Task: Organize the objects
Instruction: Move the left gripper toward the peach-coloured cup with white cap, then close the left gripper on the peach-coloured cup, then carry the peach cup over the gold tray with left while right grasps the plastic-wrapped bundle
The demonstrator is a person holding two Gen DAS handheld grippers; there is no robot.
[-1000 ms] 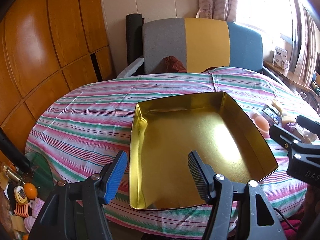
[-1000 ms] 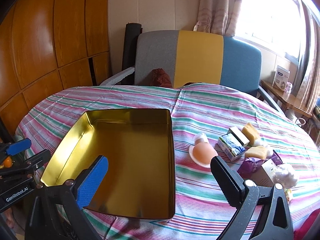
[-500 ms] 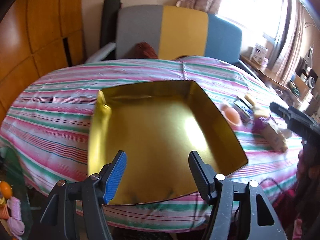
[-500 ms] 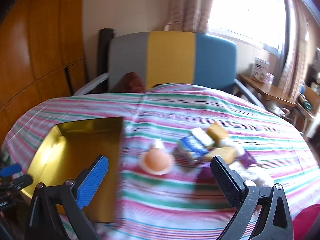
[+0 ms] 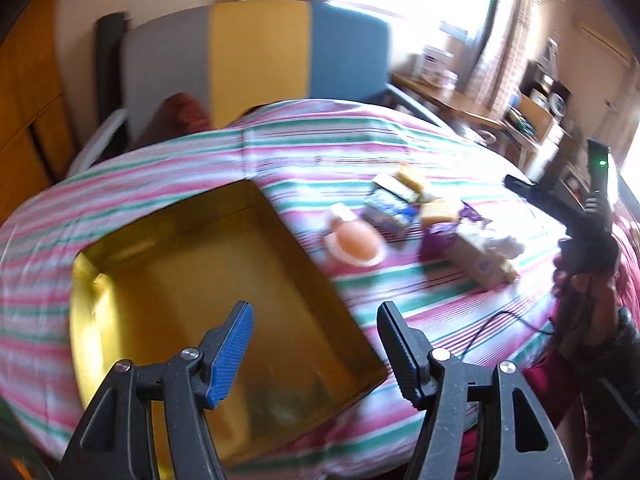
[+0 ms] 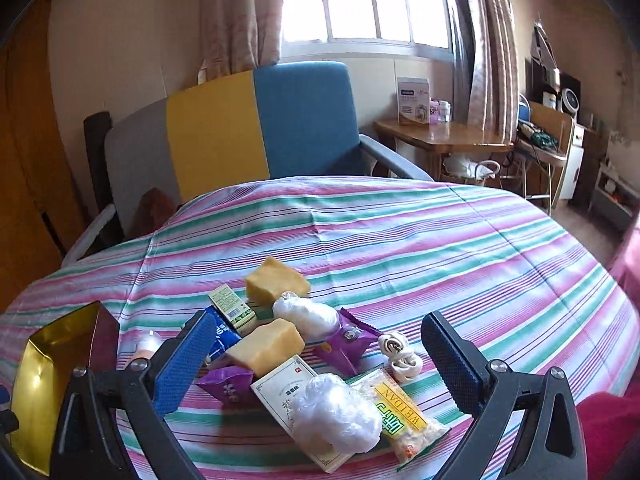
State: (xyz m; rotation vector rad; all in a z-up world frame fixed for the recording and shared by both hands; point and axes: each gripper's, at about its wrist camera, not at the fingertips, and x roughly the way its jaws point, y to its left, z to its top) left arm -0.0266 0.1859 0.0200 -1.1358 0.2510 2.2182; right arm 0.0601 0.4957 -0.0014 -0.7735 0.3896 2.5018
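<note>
An empty gold tin tray (image 5: 120, 280) lies on the striped tablecloth; its corner shows in the right wrist view (image 6: 44, 356). My left gripper (image 5: 316, 336) is open and empty above the tray's near right part. My right gripper (image 6: 316, 356) is open and empty above a pile of small goods: two yellow blocks (image 6: 268, 346), purple packets (image 6: 348, 340), a white box (image 6: 292, 390), a yellow snack bag (image 6: 400, 412), clear wrapped bundles (image 6: 336, 412), a blue carton (image 6: 220, 334) and a peach cup (image 5: 356, 240). The right gripper also shows in the left wrist view (image 5: 576, 216).
A grey, yellow and blue armchair (image 6: 256, 128) stands behind the round table (image 6: 440, 240). A wooden side table (image 6: 440, 140) with a white box is by the window. A coiled white cable (image 6: 400, 354) lies beside the pile.
Both cameras have swung to the right. The right gripper now hangs over the pile, with the tray at its far left. The left view is motion-blurred and now shows the pile.
</note>
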